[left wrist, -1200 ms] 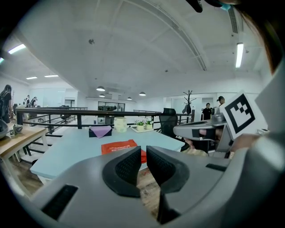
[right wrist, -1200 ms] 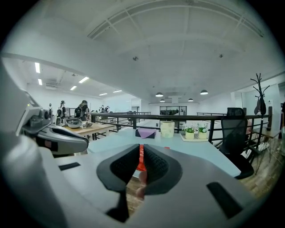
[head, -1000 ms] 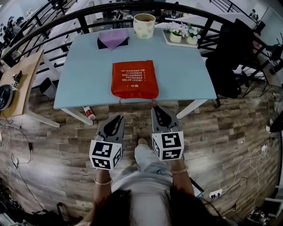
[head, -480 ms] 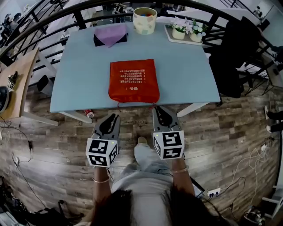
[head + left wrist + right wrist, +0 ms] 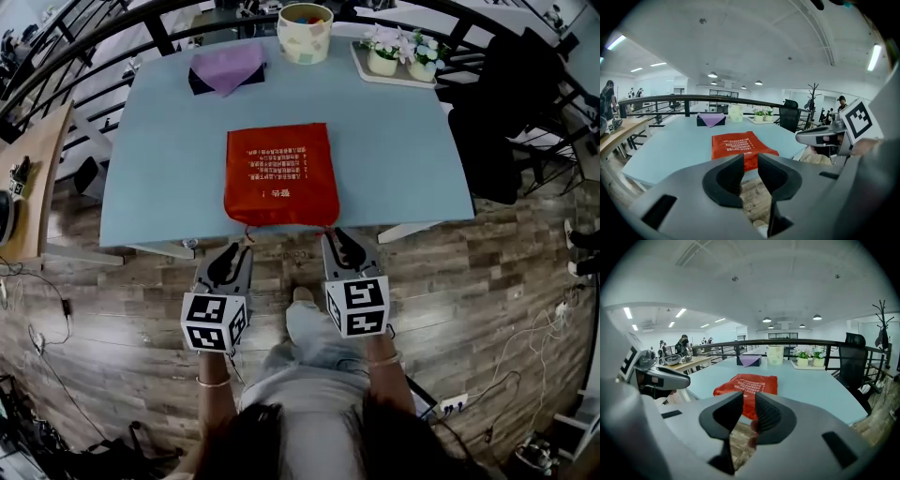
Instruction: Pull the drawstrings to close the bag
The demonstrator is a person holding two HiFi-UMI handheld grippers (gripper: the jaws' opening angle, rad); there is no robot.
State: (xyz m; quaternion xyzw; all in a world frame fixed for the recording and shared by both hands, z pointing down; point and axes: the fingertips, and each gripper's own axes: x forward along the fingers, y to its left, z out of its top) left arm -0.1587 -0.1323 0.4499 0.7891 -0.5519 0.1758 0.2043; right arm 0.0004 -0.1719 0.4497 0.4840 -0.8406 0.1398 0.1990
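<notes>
A red drawstring bag [image 5: 281, 175] lies flat on the light blue table [image 5: 159, 159], its mouth at the near edge. Two thin red cords [image 5: 249, 233] hang off that edge. My left gripper [image 5: 230, 258] is just below the table's front edge, short of the bag's left corner. Its jaws are opening, with nothing between them [image 5: 750, 159]. My right gripper [image 5: 342, 246] is level with it, below the bag's right corner. Its jaws are opening too, and hold nothing [image 5: 749, 399]. Both gripper views show the bag ahead [image 5: 740, 147] [image 5: 749, 384].
At the table's far side are a purple cloth on a dark box [image 5: 228, 67], a patterned cup [image 5: 306, 32] and a tray with potted flowers [image 5: 398, 52]. A black chair [image 5: 506, 103] stands to the right and a wooden table [image 5: 33, 187] to the left. A railing runs behind.
Both grippers have moved forward, up to the table's near edge and the bag's cords. Their jaws, closed before, have come apart.
</notes>
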